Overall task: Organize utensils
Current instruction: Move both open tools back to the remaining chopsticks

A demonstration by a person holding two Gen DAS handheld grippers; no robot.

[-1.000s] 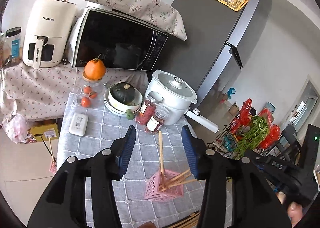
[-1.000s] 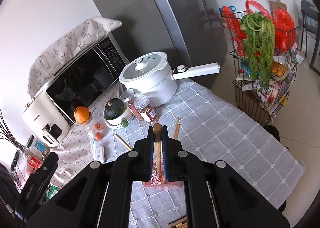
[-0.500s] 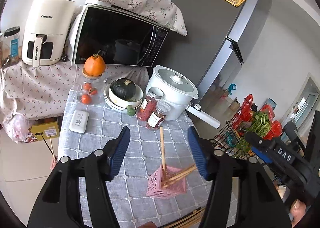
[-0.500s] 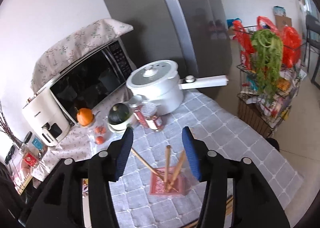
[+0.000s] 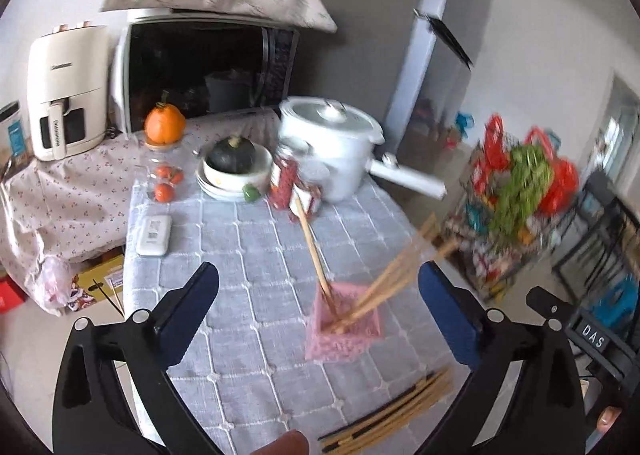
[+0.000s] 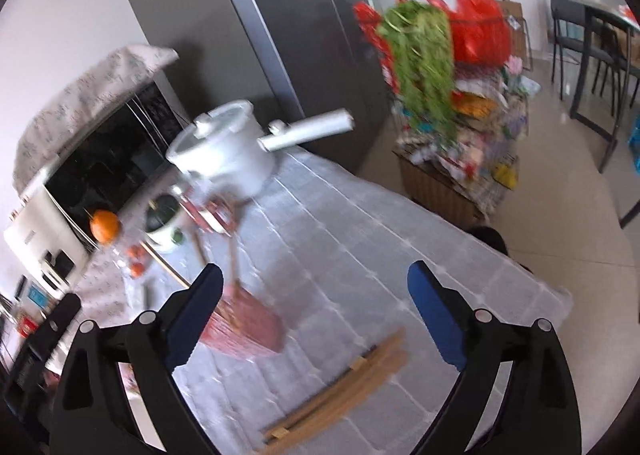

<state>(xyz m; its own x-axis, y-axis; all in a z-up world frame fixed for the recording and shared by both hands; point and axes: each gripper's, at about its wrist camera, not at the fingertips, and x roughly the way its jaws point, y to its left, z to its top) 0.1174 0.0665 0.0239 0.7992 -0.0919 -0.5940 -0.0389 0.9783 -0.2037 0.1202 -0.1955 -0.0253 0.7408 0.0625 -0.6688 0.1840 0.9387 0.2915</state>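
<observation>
Since a second ago the right gripper (image 6: 314,305) has let go of the chopstick it pinched and drawn back, its jaws now spread wide and empty; the left gripper (image 5: 318,301) has also widened, open and holding nothing. The pink holder (image 5: 344,329) stands on the grey checked tablecloth (image 5: 240,255) toward the table's near edge, between the left gripper's fingers in that view and just beside the right gripper's left finger in the other. Several wooden chopsticks (image 5: 384,283) lean out of it. A loose bundle of chopsticks (image 6: 340,391) lies flat at the near edge, below the holder, between the right gripper's fingers. The white pot (image 5: 332,147) sits at the far edge.
</observation>
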